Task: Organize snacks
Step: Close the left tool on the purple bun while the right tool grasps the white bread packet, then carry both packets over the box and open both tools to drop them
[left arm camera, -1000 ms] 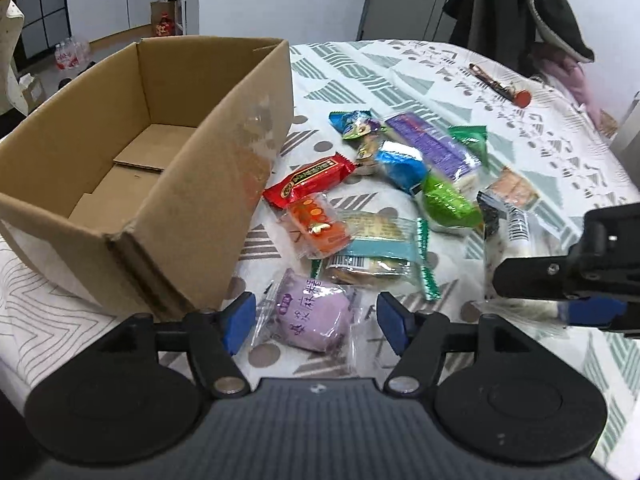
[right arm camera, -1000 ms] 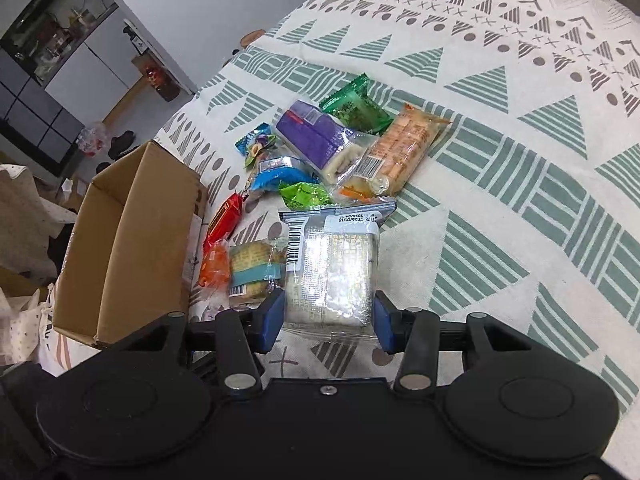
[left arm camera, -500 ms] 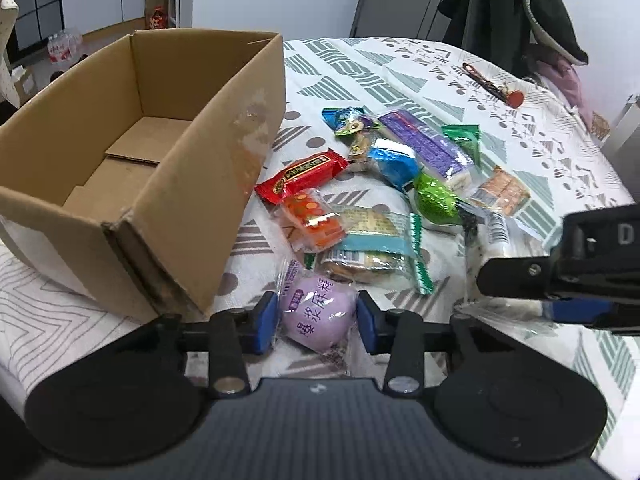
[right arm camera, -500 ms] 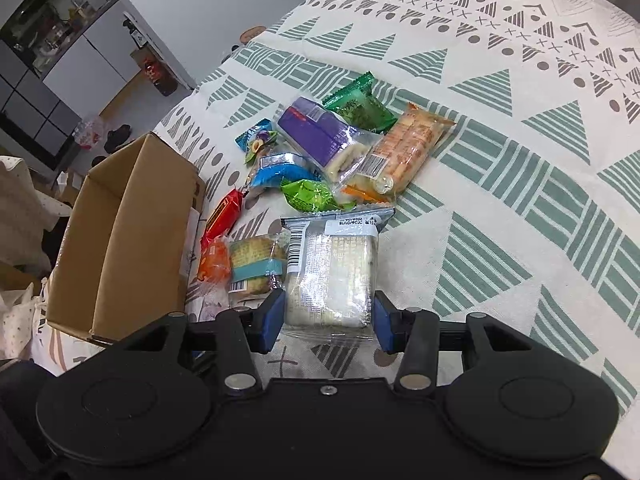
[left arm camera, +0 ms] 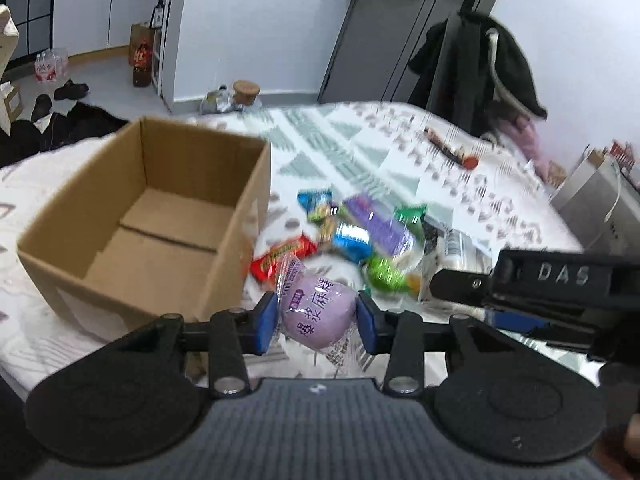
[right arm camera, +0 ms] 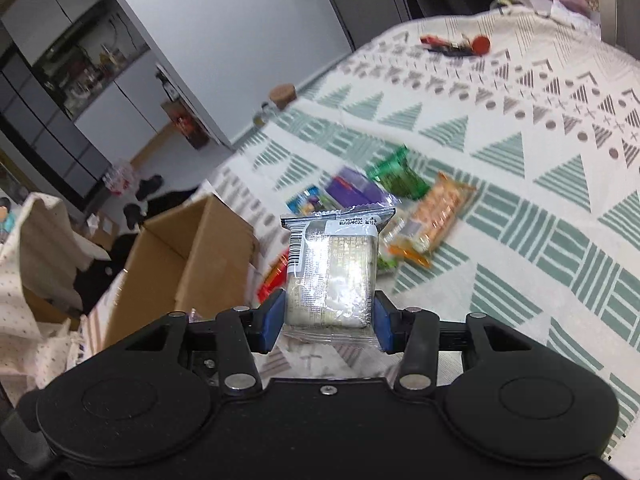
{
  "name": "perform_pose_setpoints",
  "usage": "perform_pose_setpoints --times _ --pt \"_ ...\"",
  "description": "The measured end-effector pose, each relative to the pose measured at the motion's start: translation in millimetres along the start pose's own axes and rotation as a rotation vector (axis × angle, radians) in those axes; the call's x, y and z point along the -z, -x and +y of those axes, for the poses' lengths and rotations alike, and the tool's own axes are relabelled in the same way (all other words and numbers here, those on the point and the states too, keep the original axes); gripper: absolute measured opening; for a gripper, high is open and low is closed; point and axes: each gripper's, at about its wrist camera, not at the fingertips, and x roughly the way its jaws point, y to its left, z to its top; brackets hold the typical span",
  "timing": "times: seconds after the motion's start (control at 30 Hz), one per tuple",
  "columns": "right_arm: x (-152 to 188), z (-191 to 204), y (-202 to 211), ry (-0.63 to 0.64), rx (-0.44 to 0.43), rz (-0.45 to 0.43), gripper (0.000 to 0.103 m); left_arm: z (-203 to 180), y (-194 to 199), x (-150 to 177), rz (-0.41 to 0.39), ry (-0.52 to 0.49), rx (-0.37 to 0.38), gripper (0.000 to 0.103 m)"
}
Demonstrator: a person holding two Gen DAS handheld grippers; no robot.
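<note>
My left gripper [left arm camera: 318, 322] is shut on a round purple snack packet [left arm camera: 316, 310], held up off the tablecloth just right of the open cardboard box [left arm camera: 160, 220]. My right gripper [right arm camera: 328, 320] is shut on a clear-wrapped silvery snack pack [right arm camera: 334, 272], also lifted above the table. In the left wrist view the right gripper's black body [left arm camera: 540, 288] reaches in from the right. The box [right arm camera: 180, 264] is empty inside. Loose snacks remain on the cloth: a red bar [left arm camera: 282, 258], a purple pack [left arm camera: 380, 224], a green candy [left arm camera: 386, 274] and an orange cracker pack [right arm camera: 436, 216].
The table carries a white cloth with green triangles [right arm camera: 540, 200]. Keys with a red tag [right arm camera: 460, 46] lie at its far side. A dark coat [left arm camera: 480, 68] hangs behind the table. A white bag [right arm camera: 36, 272] stands left of the box.
Both grippers have risen from the cloth with their packets held between the fingers, and both views have tilted up. A second ago the left gripper was still open around the purple packet.
</note>
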Motion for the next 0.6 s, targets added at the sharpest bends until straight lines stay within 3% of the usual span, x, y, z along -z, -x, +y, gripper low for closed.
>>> perform_pose_setpoints --times 0.27,0.6 --pt "-0.6 23.4 9.7 0.044 -0.021 -0.064 0.045 16.9 28.2 -24.9 -0.059 0.019 0.019 0.041" --pt "13.0 61.9 -3.5 0.043 -0.073 -0.084 0.045 57.3 44.0 -47.1 -0.093 0.042 -0.015 0.041"
